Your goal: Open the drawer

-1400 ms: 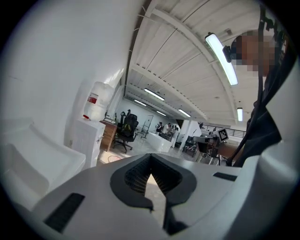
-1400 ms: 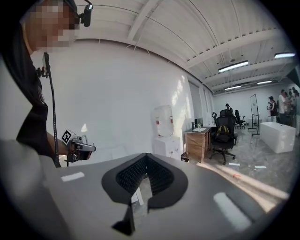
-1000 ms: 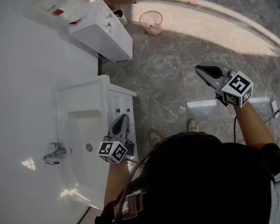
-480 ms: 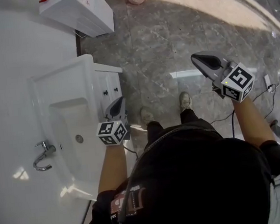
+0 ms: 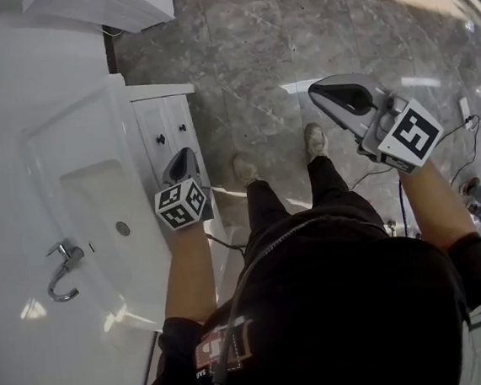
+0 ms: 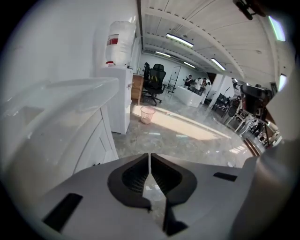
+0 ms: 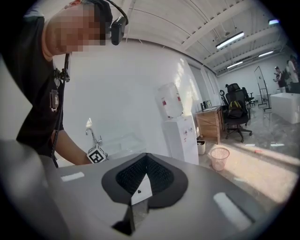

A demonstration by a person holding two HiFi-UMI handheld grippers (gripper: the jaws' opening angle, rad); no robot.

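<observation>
Where the white vanity (image 5: 160, 91) drops below the basin, the drawer (image 5: 170, 116) shows among flat, painted, panelled fronts just ahead of the left gripper (image 5: 179, 157), apart from its tips. Two small round dark knobs (image 5: 160, 139) sit on them, and which front is the drawer I cannot tell. That gripper, smooth grey plastic with ribbed black pads (image 6: 134, 176), has its jaws pressed together on nothing. The right gripper (image 5: 315, 90), well off to the other side over the floor, is likewise closed to a point and empty. Each carries one cube (image 5: 181, 204) with square black-and-white markers. Left of the left gripper lies one glossy white rectangular sink (image 5: 57, 137) with one round drain (image 5: 123, 228) and one curved chrome tap (image 5: 60, 274). Under both grippers the floor (image 5: 244, 52) is polished grey marbled stone, with the person's two shoes (image 5: 314, 140) on it. Beyond, one white water dispenser (image 6: 117, 93) and one pink mesh wastebasket (image 6: 147, 114) stand in a bright open office.
</observation>
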